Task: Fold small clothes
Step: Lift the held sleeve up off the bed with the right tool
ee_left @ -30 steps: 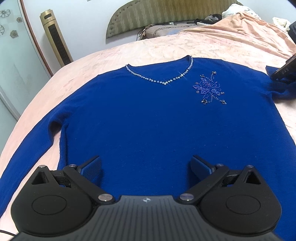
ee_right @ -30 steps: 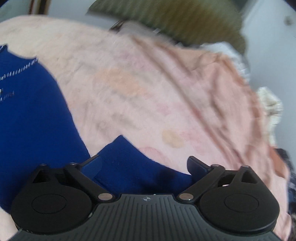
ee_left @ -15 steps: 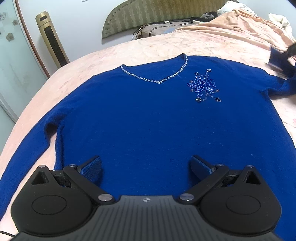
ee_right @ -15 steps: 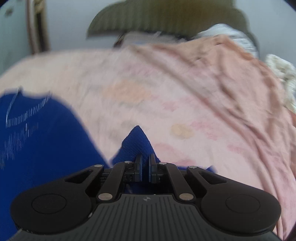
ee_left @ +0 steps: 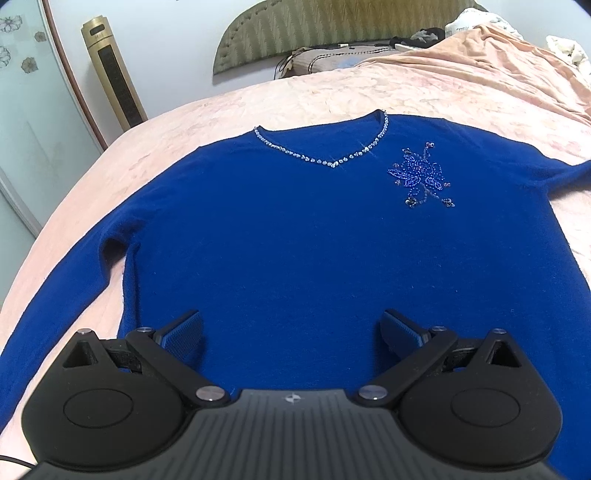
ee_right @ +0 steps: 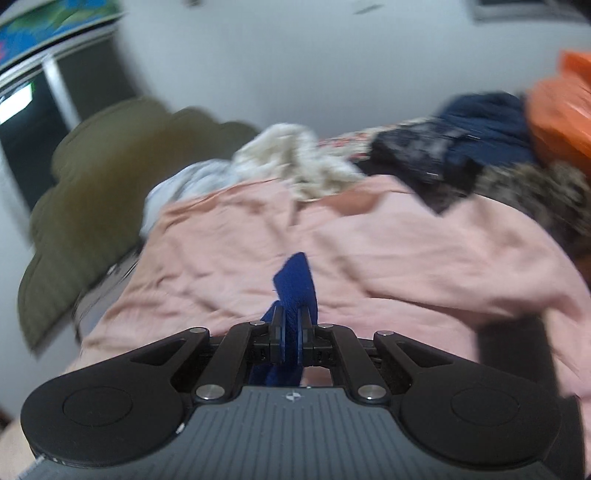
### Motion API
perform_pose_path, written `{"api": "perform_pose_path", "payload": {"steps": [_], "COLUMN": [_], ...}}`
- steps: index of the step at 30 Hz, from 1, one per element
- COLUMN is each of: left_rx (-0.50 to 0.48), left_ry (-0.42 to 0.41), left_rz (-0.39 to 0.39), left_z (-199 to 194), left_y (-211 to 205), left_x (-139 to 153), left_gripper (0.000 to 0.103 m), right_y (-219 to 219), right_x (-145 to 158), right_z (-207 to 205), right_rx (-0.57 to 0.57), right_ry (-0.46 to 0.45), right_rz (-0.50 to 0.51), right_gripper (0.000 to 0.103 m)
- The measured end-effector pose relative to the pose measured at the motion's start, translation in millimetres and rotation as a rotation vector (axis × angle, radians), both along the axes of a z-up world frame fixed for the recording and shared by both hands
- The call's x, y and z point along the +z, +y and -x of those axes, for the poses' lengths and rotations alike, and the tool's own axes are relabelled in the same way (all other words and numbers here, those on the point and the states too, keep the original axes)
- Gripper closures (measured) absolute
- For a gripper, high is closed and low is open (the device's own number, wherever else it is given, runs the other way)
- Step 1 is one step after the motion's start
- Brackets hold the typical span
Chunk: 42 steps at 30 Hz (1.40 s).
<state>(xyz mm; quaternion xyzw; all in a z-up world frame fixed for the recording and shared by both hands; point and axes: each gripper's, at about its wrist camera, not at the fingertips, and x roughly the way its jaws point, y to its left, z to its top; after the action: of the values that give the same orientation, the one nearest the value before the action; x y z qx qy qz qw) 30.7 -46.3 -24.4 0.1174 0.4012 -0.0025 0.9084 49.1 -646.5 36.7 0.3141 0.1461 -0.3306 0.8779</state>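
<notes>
My blue sweater (ee_left: 314, 251) lies face up and flat on the bed (ee_left: 207, 122), its beaded neckline (ee_left: 325, 155) toward the headboard (ee_left: 332, 29) and the sequin flower (ee_left: 421, 177) just beside that neckline. My left claw (ee_left: 291, 332) hangs over the sweater's hem end, fingers spread wide and holding nothing. My right claw (ee_right: 290, 325) is pressed together on the sleeve cuff (ee_right: 295, 280), which sticks up from between the fingers; this view is blurred, so I cannot tell how much cloth is caught.

I judge the step to be folding this sleeve in across the body. To do it well I would carry the cuff low and level toward the flower, so the sleeve lays down straight from the shoulder seam rather than twisting. I would keep the pull gentle: knit stretches, and a hard tug would drag the whole sweater off square from the neckline. The left claw could press the hem end down to anchor it. I would release only once the cuff rests flat on the body.
</notes>
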Motion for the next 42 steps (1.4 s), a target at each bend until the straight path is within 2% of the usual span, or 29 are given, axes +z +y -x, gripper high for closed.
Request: {"api": "perform_pose_path", "payload": {"steps": [3,5,6,8,10,13,15,21,24,25,26,28,33,35,36,37,39,42], "left_rx": [-0.001,-0.005,-0.007,-0.016,-0.023,-0.023,-0.020,-0.034,-0.040,-0.036,-0.030,-0.017,0.013,0.013,0.010,0.004,-0.001,0.003], "left_ry": [0.000,0.007,0.010,0.013,0.006,-0.005,0.001,0.007,-0.009,-0.014,-0.019,-0.023,-0.038,-0.032,-0.029,-0.027,-0.034,-0.036], "left_rz": [0.001,0.004,0.004,-0.001,-0.010,-0.015,-0.012,-0.022,-0.044,-0.050,-0.053,-0.050,-0.010,-0.004,-0.005,-0.009,-0.018,-0.013], "left_z": [0.0,-0.5,-0.4,0.3,2.0,3.0,1.7,4.2,7.4,7.6,7.5,6.0,-0.1,-1.5,-1.3,-0.8,1.1,1.6], "left_y": [-0.1,-0.8,-1.4,-3.5,-5.3,-5.5,-5.6,-11.8,-12.7,-11.7,-10.1,-6.2,1.8,2.3,2.2,2.3,3.5,9.4], "left_x": [-0.3,-1.6,-2.0,-2.2,-1.1,0.9,0.7,0.0,2.6,3.5,4.4,6.3,11.6,10.3,9.5,8.8,8.6,9.0], "left_gripper": [0.000,0.000,0.000,0.000,0.000,0.000,0.000,0.000,0.000,0.000,0.000,0.000,0.000,0.000,0.000,0.000,0.000,0.000], "right_y": [-8.5,-15.0,-16.5,-18.5,-16.4,-13.8,-15.9,-43.5,-51.5,-51.1,-49.1,-37.6,24.0,51.0,59.2,64.8,83.7,135.0], "right_x": [-19.8,-35.8,-43.1,-54.3,-56.0,-55.6,-57.4,-78.9,-88.7,-86.2,-80.4,-56.4,12.8,21.5,21.4,21.4,20.4,22.0], "right_z": [20.1,29.4,32.1,34.4,43.1,53.5,52.6,33.6,25.2,24.4,25.6,33.1,59.9,54.5,48.7,43.3,33.8,8.3], "right_rx": [-0.029,-0.046,-0.031,-0.004,-0.015,-0.012,0.005,-0.042,-0.042,-0.026,-0.019,-0.034,-0.088,-0.082,-0.051,-0.010,0.081,0.222], "right_ry": [-0.002,0.024,0.045,0.043,0.028,-0.002,0.018,0.082,0.070,0.055,0.039,0.012,-0.055,0.010,0.053,0.066,0.055,0.078], "right_rz": [-0.125,-0.226,-0.254,-0.274,-0.282,-0.262,-0.253,-0.248,-0.262,-0.255,-0.243,-0.135,0.245,0.390,0.405,0.378,0.348,0.449], "right_gripper": [0.095,0.082,0.080,0.063,0.060,0.060,0.059,0.059,0.061,0.080,0.095,0.095,0.095,0.095,0.095,0.095,0.095,0.095]}}
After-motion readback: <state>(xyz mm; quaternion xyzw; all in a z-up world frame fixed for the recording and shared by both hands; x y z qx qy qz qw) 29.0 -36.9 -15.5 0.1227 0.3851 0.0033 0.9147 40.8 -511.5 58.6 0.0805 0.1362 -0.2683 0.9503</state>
